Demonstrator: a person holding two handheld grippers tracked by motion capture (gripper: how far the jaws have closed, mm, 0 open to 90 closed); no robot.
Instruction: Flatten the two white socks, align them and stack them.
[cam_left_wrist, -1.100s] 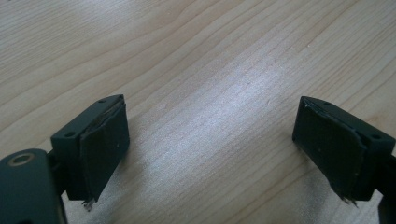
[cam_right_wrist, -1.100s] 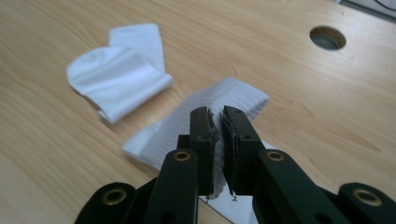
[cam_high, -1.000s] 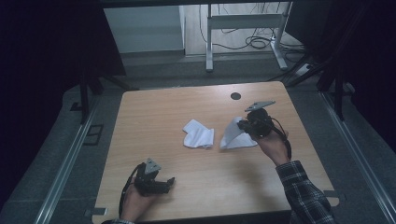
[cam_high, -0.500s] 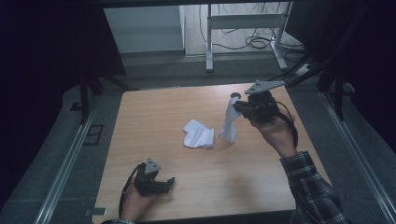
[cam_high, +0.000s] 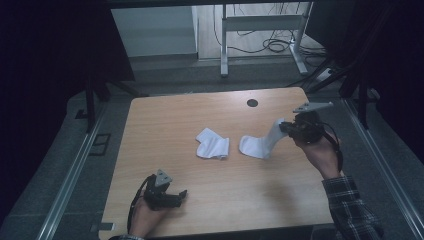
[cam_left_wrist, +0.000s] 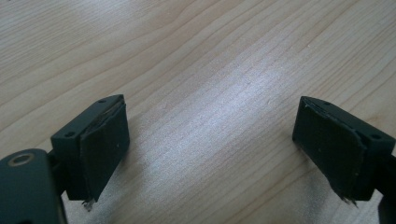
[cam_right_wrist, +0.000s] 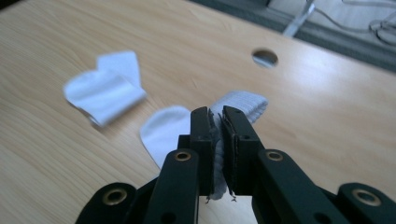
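Two white socks are on the wooden table (cam_high: 165, 125). One sock (cam_high: 212, 145) lies folded near the middle, also in the right gripper view (cam_right_wrist: 105, 91). My right gripper (cam_high: 284, 126) is shut on the cuff of the other sock (cam_high: 260, 142), whose toe end rests on the table while the cuff is lifted. In the right gripper view the jaws (cam_right_wrist: 217, 140) pinch the white fabric (cam_right_wrist: 163, 130) between them. My left gripper (cam_high: 181, 196) rests near the front left edge, open, with bare wood between its pads (cam_left_wrist: 105, 149).
A round cable hole (cam_high: 252, 103) sits near the table's far edge, also in the right gripper view (cam_right_wrist: 265, 57). Beyond the table stand a metal desk frame (cam_high: 260, 25) and cables on the floor. Metal rails (cam_high: 70, 175) run along both sides.
My right gripper raised the sock toward the far right, then came back down a little, so the toe now lies on the table beside the folded sock. The left gripper kept still.
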